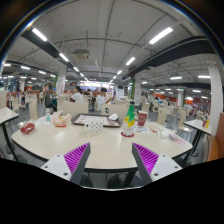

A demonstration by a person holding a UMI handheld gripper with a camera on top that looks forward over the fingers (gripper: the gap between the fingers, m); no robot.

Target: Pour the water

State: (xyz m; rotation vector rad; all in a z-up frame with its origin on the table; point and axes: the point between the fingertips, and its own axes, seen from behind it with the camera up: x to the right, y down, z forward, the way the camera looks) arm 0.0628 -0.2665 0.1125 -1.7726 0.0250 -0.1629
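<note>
My gripper (111, 160) is held above the near edge of a beige table (105, 147), open, with nothing between its purple pads (76, 156). Well beyond the fingers, on the far right part of the table, stands a green bottle (130, 116) with a yellowish top. A red cup (142, 119) stands just right of it. A small red and white round thing (128, 132) lies in front of the bottle. Whether the bottle or the cup holds water cannot be seen.
A flat patterned tray (95, 123) lies near the table's far middle. A red bowl (27, 128) and some small items (60, 119) sit at the far left. People (100, 100) sit at other tables behind, in a large hall with ceiling lights.
</note>
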